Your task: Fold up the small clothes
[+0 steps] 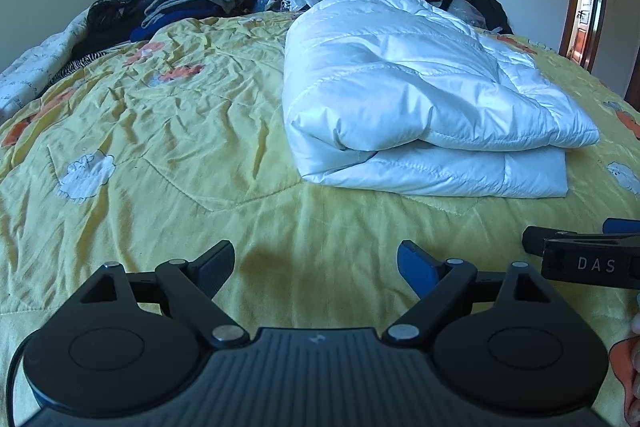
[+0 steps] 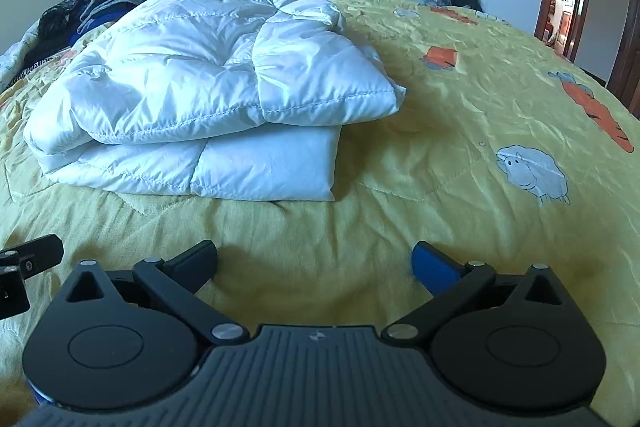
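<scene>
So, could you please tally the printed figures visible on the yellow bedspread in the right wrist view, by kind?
White sheep: 2
Orange figures: 3
Total: 5, all on the bedspread to the right of the white jacket; the left part is hidden behind it.

text: "DAS" | on: right tongs [image 1: 580, 247], black body | other readable text: none

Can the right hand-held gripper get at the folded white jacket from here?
Probably yes: the right hand-held gripper is open and empty, with only bare yellow bedspread between it and the white jacket.
</scene>
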The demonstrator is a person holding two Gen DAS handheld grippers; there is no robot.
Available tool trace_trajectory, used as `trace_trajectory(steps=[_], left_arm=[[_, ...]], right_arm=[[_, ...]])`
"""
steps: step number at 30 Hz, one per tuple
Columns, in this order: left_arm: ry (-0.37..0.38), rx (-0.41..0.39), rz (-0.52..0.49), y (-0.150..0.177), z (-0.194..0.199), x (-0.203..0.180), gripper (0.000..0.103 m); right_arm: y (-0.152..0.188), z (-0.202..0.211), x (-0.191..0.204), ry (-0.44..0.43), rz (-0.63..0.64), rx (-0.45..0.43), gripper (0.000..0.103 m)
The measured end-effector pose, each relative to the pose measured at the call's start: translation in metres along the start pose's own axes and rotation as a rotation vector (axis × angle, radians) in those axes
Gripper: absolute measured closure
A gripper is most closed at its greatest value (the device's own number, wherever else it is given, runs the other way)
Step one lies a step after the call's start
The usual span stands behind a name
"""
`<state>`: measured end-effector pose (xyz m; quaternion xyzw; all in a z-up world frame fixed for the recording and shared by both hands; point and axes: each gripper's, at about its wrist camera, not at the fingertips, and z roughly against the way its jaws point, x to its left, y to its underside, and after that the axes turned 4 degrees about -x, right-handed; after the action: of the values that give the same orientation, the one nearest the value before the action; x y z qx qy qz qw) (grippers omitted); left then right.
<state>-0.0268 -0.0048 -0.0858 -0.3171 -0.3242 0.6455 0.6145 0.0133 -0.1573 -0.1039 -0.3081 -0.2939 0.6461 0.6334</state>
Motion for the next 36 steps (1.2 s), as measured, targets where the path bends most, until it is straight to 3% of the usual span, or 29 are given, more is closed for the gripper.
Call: trace_trajectory(steps=[13, 17, 20, 36], left_arm=[[0.022, 0.043, 0.016, -0.009, -0.019, -0.006, 0.014], [0.016, 0.042, -0.016, -0.004, -0.023, -0.011, 0.002], [0.012, 0.041, -0.022, -0.003, -0.023, -0.012, 0.0], [0.013, 0.086, -0.007, -0.009, -0.027, -0.01, 0.0]], right_arm=[[-0.003, -0.001, 0.001, 0.005, -0.004, 0.025, 0.0], [-0.002, -0.001, 0.001, 0.006, -0.005, 0.021, 0.0], [-0.002, -0.001, 0.001, 0.003, -0.002, 0.026, 0.0], [-0.003, -0.001, 0.0, -0.001, 0.001, 0.046, 0.0]])
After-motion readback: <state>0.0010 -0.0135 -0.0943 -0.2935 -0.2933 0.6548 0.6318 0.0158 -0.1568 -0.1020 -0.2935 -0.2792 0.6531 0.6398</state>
